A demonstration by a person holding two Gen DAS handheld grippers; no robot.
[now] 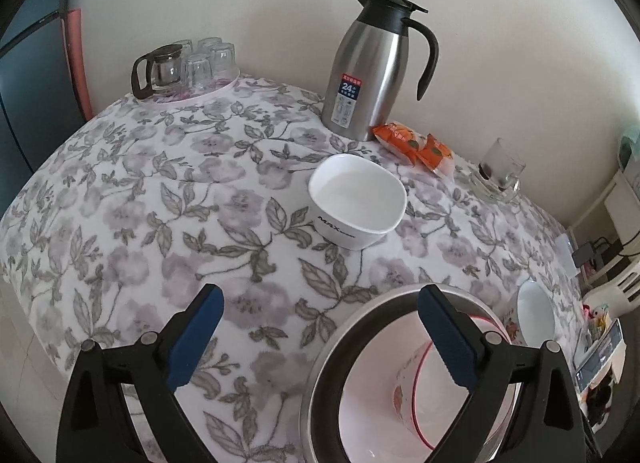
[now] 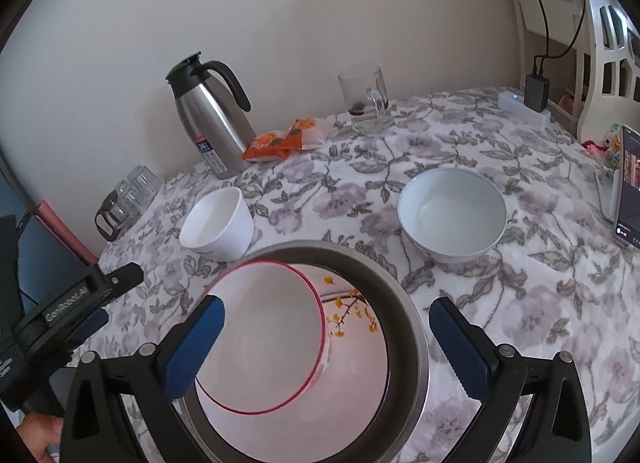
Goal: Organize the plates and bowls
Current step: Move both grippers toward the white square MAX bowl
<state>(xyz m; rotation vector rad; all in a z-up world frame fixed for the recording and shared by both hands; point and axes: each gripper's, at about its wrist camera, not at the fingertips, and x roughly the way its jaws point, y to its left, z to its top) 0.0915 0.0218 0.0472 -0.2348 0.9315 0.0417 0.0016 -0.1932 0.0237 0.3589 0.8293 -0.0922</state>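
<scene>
I counted four bowls: one metal-rimmed bowl [image 2: 404, 303] with a red-rimmed bowl [image 2: 264, 343] nested in it, one squarish white bowl [image 2: 218, 225], one round white bowl [image 2: 452, 215]. Also one steel thermos jug [image 2: 212, 123], one glass mug [image 2: 366, 103], two orange snack packets [image 2: 280, 141], one glass teapot [image 1: 158, 71]. Upturned glasses [image 1: 210, 59] beside it: four visible, and my two grippers, left [image 1: 320, 339] and right [image 2: 326, 347].

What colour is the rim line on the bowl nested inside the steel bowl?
Red, a thin line round the nested bowl's rim; clearest in the right wrist view.
</scene>
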